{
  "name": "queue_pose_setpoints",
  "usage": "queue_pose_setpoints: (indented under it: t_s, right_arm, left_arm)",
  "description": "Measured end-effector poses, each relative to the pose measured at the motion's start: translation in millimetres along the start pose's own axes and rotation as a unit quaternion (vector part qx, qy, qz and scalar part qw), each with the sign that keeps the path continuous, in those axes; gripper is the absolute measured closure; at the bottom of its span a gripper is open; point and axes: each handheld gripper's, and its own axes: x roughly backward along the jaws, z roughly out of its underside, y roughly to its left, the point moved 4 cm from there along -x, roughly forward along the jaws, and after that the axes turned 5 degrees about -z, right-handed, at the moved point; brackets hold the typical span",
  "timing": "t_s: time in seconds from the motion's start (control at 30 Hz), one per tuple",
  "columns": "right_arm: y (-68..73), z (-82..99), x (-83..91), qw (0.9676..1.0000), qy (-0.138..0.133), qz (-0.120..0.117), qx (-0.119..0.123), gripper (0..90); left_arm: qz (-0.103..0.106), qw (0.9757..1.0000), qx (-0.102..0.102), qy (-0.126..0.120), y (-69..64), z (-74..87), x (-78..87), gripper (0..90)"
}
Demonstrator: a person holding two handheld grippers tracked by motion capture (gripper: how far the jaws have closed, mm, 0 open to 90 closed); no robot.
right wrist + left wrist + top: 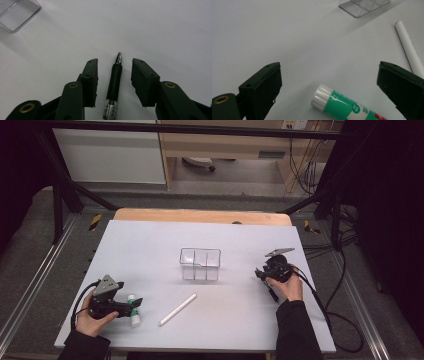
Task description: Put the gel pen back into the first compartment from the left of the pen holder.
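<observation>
On the right of the white table, my right gripper (pixel 259 272) (pixel 114 62) is open around a black pen (pixel 114 83). The pen lies flat between the jaws, silver tip pointing away, with a gap to each pad. At the front left, my left gripper (pixel 135 306) (pixel 329 67) stands wide open over a green glue stick with a white cap (pixel 134 315) (pixel 337 104). The stick lies on the table, touching neither jaw. A white marker (pixel 177 309) (pixel 409 46) lies slantwise to the right of it.
A clear plastic box with compartments (pixel 200 264) (pixel 364 6) (pixel 17 15) stands at the table's middle. The white tabletop (pixel 150 245) ends in a wooden strip at the back. Cables trail off the right edge.
</observation>
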Motion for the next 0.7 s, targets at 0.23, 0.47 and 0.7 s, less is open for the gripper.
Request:
queue_pose_setpoints:
  t_s: [0.23,0.47,0.7]
  right_arm:
    - [-2.0,0.3,-5.4,0.9999,0.007,-0.005,-0.008,67.5]
    - [-2.7,1.9,-10.2,0.9998,0.019,0.001,-0.006,73.7]
    - [-3.1,2.5,-11.2,0.9997,0.023,0.003,-0.009,77.1]
  left_arm:
    - [0.0,1.0,-0.001,0.0,-0.3,0.0,-0.3,5.7]
    - [0.0,1.0,-0.001,0.0,-0.2,0.0,-0.2,5.7]
    - [0.0,1.0,-0.001,-0.001,0.2,0.0,0.0,5.7]
